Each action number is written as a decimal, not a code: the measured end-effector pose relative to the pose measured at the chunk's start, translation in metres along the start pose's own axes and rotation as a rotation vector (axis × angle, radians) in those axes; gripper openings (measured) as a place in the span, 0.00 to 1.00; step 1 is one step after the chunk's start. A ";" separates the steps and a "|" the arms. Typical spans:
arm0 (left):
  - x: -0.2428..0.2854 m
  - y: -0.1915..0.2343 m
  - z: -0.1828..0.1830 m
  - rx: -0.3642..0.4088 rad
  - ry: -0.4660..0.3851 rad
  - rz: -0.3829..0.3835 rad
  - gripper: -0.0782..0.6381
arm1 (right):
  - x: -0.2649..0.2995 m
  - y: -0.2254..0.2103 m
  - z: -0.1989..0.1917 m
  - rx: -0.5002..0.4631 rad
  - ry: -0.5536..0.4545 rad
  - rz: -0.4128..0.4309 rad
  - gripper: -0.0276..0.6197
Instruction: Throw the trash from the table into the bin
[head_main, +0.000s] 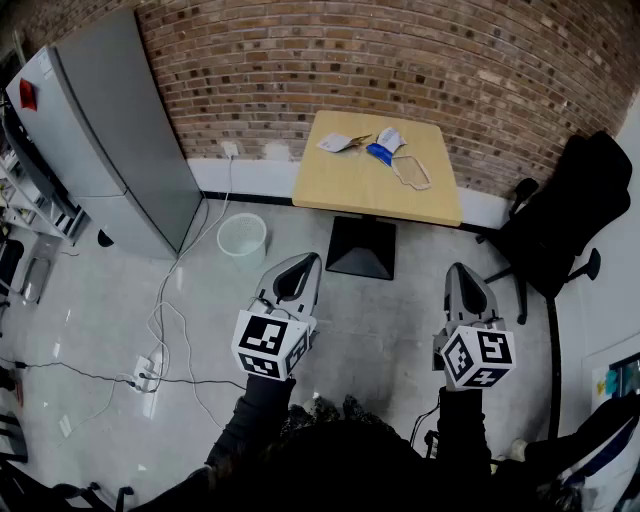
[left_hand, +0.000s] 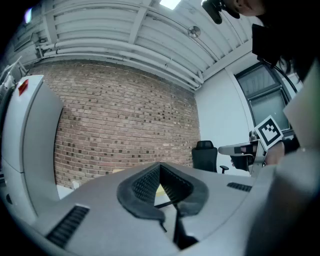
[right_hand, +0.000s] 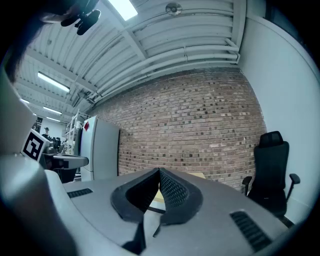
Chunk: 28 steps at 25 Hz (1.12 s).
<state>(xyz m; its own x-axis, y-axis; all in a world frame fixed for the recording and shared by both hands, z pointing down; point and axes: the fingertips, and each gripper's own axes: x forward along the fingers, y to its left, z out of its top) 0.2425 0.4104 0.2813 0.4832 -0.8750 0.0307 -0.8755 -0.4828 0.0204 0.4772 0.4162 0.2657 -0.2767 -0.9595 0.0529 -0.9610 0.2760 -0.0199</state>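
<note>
White mesh, the bin (head_main: 242, 235) is standing on the floor left of the table (head_main: 430, 200), and the left gripper (head_main: 304, 262) is being held level, closed on nothing. The trash (head_main: 385, 148) is lying on the table's far half, well apart from the right gripper (head_main: 459, 272), likewise closed and empty. The approach is judged to be in hand; next, a gripper is needing to be carried forward and opened over the trash.

Red-brown brick wall (head_main: 400, 50) at back; glossy grey concrete floor (head_main: 100, 330). Tall grey metal cabinet (head_main: 110, 130) on L, black swivel office chair (head_main: 565, 215) on R.
</note>
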 end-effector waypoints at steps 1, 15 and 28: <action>0.000 0.005 -0.001 0.002 0.003 -0.002 0.12 | 0.003 0.003 0.000 0.000 -0.001 -0.001 0.06; 0.000 0.044 -0.012 0.007 0.011 -0.044 0.12 | 0.022 0.033 0.001 -0.056 -0.025 -0.062 0.06; 0.039 0.040 -0.025 -0.013 0.018 -0.081 0.12 | 0.042 0.008 -0.015 -0.069 0.009 -0.101 0.06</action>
<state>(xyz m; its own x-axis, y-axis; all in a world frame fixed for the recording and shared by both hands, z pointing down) 0.2261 0.3579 0.3085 0.5526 -0.8322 0.0460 -0.8334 -0.5514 0.0369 0.4579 0.3790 0.2829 -0.1780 -0.9822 0.0599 -0.9819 0.1813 0.0550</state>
